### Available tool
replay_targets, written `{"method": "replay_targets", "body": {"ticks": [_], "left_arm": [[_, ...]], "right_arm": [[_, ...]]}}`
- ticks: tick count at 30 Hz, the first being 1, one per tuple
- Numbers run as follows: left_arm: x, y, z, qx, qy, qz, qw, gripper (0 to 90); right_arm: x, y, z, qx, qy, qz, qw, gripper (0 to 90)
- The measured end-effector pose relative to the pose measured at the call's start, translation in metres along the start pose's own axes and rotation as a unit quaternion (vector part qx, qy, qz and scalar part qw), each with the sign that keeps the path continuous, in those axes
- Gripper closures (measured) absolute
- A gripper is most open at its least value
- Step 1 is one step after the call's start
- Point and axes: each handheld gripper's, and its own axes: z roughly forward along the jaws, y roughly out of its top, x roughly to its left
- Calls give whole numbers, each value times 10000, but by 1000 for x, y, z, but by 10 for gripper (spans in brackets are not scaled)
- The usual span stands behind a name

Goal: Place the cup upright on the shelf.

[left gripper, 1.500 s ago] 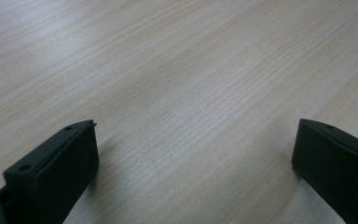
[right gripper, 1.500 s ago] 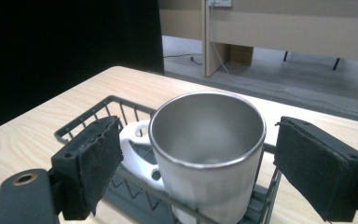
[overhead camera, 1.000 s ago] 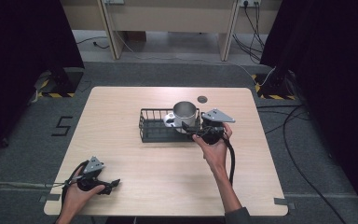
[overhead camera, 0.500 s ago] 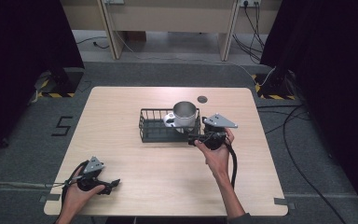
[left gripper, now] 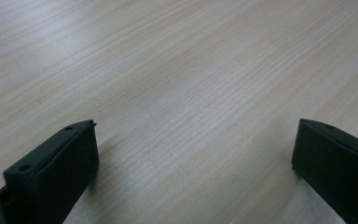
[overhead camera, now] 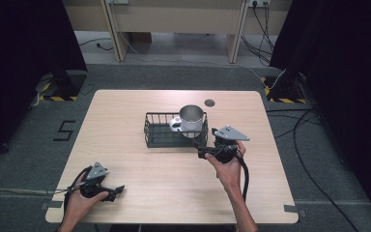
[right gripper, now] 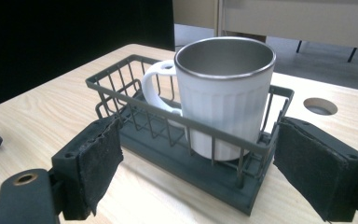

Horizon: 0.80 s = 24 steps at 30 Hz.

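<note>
Mug [overhead camera: 192, 120] and wire basket [overhead camera: 160, 131] are what you are working on: the white, steel-lined mug stands upright inside the right end of the basket, its handle turned toward the basket's left end, and the basket sits a little beyond the middle of the counter [overhead camera: 125, 111], nearer the far edge.

Starting at the near-left corner, your left claw [overhead camera: 117, 190] rests low over bare wood, your hand wrapped around its body. Its jaws are spread wide with nothing between them, well apart from the basket, so it looks parked.

Moving right, your right claw [overhead camera: 204, 152] hangs just off the basket's near-right corner, jaws gaping and gripping nothing. In the right gripper view the pads [right gripper: 98, 161] sit in front of the basket's near long wall, clear of the wire. Your forearm comes up from the near edge, wrist bent so the claw aims leftward and away toward the mug.

By my reading, the mug is set down and you are at a release or re-approach. Next, choose one target, the mug's rim or the basket's wall, and line the jaws up squarely before closing, keeping them clear of the thin wires.
</note>
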Motion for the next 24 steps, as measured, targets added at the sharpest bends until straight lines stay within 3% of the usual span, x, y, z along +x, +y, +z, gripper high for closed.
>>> {"method": "replay_targets", "body": {"ticks": [24], "left_arm": [[0, 0, 0, -1, 0, -1, 10000, 0]], "right_arm": [[3, -35, -24, 30, 80, 62, 9999, 151]]}}
